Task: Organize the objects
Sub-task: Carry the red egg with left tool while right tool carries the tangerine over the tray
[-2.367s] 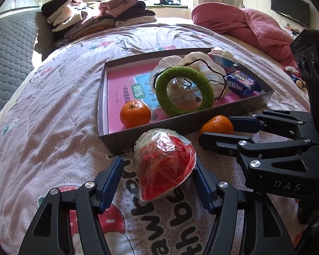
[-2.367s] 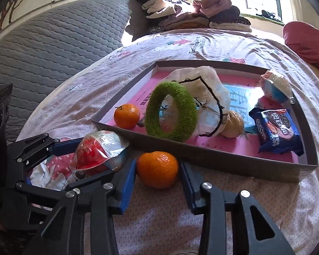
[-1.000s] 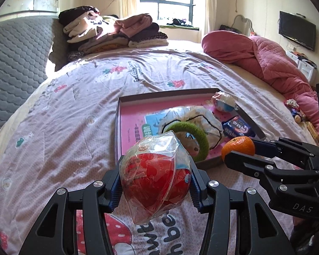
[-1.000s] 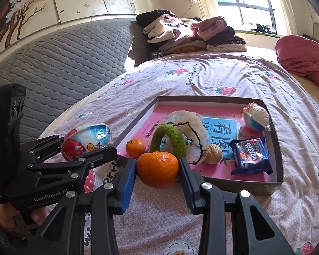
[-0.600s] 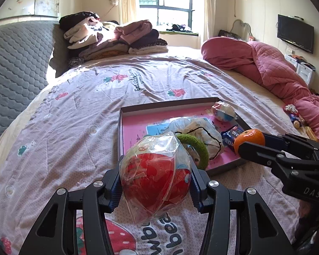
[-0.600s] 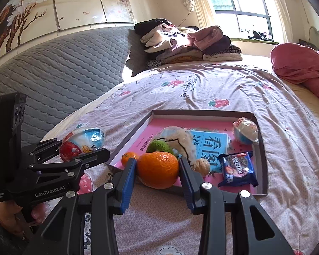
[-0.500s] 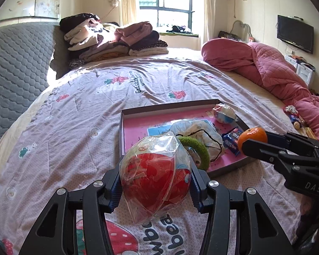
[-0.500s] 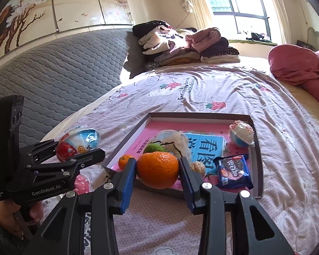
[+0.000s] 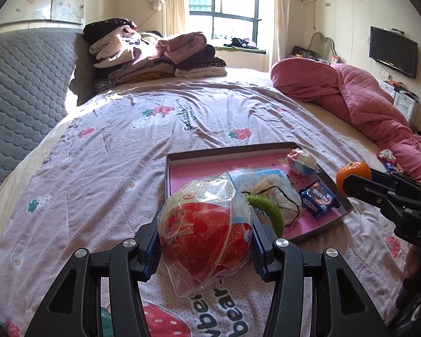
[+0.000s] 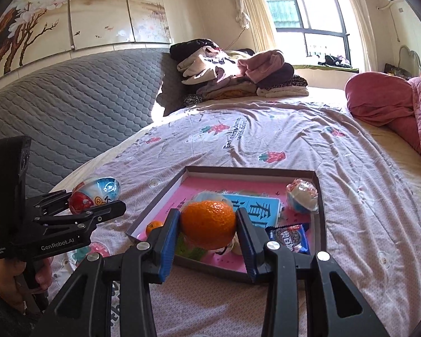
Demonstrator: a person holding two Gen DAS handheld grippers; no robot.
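orange (image 10: 208, 223) between right gripper (image 10: 208, 234) jaws

A wide bed (image 9: 103, 168) with a mauve strawberry-print cover carries everything. Near its middle, a little to the right, a shallow grey tray (image 9: 167, 177) with a pink floor lies flat on the cover. At the far end sits a pile of folded clothes (image 9: 154, 56); along the right side lies a bunched pink quilt (image 9: 359, 95).

the held orange (image 10: 208, 224) hides most of the white bag (image 9: 269, 189) and green ring (image 9: 266, 206) in the tray (image 10: 320, 196); the cookie pack's (image 10: 290, 237) lettering is unreadable.
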